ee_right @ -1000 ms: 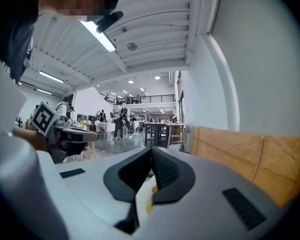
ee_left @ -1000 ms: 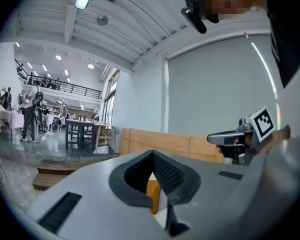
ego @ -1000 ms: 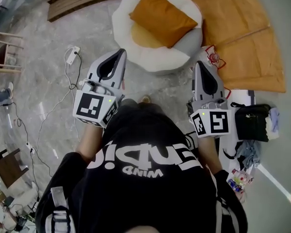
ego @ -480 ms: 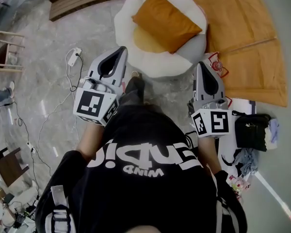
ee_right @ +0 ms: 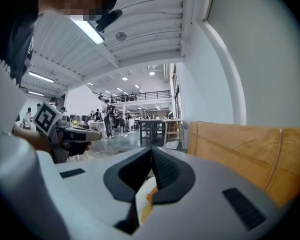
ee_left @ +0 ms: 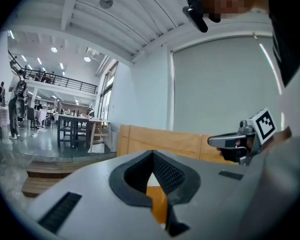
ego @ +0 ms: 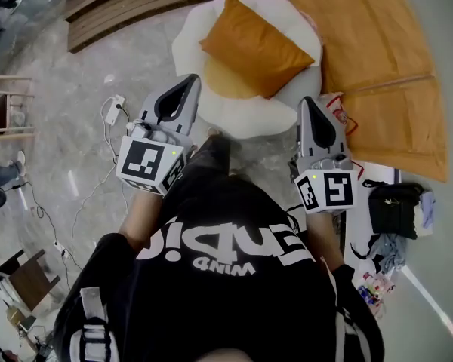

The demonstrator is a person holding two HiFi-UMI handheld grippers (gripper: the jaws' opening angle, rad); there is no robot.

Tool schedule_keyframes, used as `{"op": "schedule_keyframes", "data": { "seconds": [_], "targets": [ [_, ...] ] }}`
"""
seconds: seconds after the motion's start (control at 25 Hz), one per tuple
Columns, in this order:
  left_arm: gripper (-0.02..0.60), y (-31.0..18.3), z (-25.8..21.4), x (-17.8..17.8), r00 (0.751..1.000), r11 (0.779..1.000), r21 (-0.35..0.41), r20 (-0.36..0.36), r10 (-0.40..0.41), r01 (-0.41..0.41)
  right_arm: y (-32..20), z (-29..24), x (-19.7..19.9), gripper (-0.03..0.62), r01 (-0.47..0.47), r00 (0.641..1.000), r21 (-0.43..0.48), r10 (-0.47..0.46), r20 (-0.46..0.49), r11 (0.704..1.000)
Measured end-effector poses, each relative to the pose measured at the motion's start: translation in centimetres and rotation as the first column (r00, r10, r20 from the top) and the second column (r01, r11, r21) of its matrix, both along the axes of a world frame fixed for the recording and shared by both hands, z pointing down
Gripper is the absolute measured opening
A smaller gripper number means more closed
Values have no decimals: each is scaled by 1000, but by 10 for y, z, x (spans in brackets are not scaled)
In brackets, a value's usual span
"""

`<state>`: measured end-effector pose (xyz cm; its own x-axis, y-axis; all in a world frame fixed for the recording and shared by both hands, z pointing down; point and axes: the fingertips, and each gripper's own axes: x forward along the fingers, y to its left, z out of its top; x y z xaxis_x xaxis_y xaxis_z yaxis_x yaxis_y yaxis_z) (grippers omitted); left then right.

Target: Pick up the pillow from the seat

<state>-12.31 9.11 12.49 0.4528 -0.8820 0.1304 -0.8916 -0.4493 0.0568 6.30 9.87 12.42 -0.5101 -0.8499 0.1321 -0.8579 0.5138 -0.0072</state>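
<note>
We count one pillow [ego: 258, 44] and one seat [ego: 185, 51]. We hold two grippers, the left gripper [ego: 189, 81] and the right gripper [ego: 308, 101], each carrying one marker cube [ego: 146, 164]. On the floor [ego: 83, 66] we also count two orange panels [ego: 362, 21], one black bag [ego: 396, 210], one power strip [ego: 113, 110] and one wooden chair [ego: 4, 100].

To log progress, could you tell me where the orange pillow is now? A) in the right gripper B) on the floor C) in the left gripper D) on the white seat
D: the pillow lies on the seat, with the left gripper and right gripper shut, apart from it.
</note>
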Motion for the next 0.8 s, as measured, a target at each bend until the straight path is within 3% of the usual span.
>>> {"op": "schedule_keyframes", "data": {
  "seconds": [0.48,0.8],
  "targets": [
    [8,-104,-4,-7,993,993,-4,7,115,-115,-80,3,-5,21,-134,991,-15,134,-13,991],
    [8,-144,-2,9,990,990,-27,0,140,-140,-118,2,6,21,-136,991,-6,136,-14,991]
  ]
}}
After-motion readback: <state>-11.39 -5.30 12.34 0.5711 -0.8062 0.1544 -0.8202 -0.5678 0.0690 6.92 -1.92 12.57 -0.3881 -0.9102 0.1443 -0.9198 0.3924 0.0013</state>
